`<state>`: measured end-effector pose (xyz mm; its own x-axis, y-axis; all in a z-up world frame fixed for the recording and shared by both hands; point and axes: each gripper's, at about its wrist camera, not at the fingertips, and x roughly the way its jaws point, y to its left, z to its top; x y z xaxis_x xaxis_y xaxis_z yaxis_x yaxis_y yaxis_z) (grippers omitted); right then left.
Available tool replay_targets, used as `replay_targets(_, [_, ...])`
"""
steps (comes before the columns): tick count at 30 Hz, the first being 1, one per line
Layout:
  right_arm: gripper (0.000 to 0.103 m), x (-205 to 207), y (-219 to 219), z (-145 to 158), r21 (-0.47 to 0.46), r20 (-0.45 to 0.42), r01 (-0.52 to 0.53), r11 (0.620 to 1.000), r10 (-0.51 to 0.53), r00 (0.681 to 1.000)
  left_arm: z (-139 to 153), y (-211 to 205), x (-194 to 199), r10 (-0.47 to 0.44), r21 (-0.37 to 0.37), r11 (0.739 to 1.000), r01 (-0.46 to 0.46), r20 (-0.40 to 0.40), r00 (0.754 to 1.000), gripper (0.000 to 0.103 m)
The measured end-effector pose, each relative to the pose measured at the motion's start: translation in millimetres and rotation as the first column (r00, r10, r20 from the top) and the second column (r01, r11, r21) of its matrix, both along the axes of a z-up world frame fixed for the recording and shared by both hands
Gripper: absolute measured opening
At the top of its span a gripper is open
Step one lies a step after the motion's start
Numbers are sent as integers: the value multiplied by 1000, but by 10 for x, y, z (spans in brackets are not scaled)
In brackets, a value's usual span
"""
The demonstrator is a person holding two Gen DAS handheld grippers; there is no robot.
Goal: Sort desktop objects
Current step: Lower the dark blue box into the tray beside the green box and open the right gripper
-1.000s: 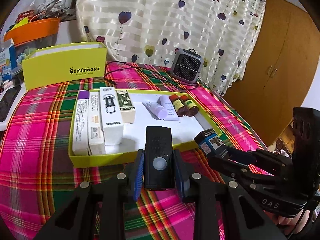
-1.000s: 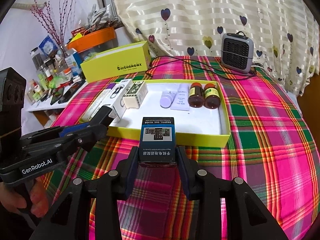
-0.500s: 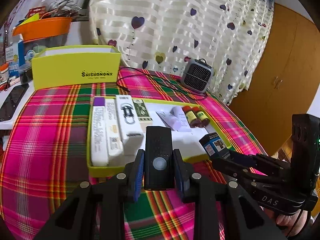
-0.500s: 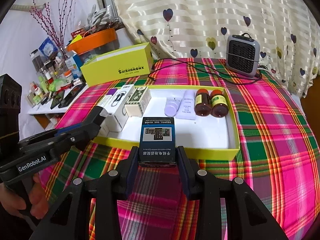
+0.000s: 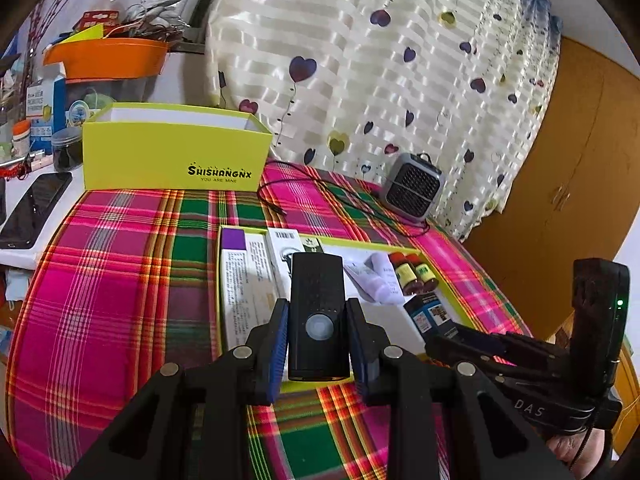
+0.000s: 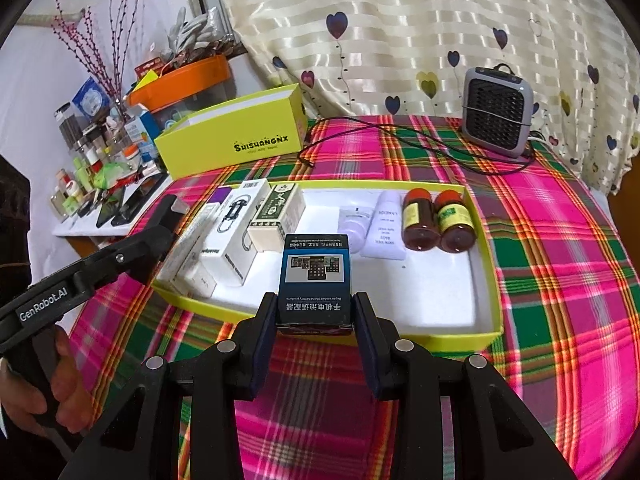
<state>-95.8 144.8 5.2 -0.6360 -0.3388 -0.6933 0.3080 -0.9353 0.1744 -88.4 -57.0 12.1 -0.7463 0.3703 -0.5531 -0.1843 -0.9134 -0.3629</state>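
The left tool (image 5: 318,344) is closed on a black remote (image 5: 318,312), held by its lower sides above the near edge of the yellow tray (image 6: 486,280). The right tool (image 6: 314,320) clamps a small blue carton (image 6: 314,276) at its lower end, with the free white floor of the tray at 12 o'clock from it. I judge that both are light and stiff; the smooth plastic remote may slip, and the thin carton may dent, so a flat side hold suits them.

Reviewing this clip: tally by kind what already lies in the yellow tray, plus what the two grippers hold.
In the yellow tray:
Cartons: 4 (purple-ended carton, plain white carton, carabiner carton, green-label carton)
Tubes: 2 (lilac tube, white tube)
Brown bottles: 2
Held:
Black remote, left gripper: 1
Blue box, right gripper: 1
Total: 10
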Motion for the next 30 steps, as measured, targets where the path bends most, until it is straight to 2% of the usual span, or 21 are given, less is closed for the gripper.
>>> replay_targets(12, [39, -282, -259, -114, -29, 79, -36, 999, 39, 996, -45, -264, 2, 29, 75, 997, -26, -28, 999, 28])
replay_targets(23, [39, -415, -466, -205, -17, 161, -58, 998, 60, 985, -76, -351, 21, 38, 91, 995, -35, -29, 999, 28])
replay_targets(30, [41, -475, -474, -263, -82, 207, -62, 995, 78, 975, -79, -362, 36, 33, 100, 995, -29, -32, 999, 28])
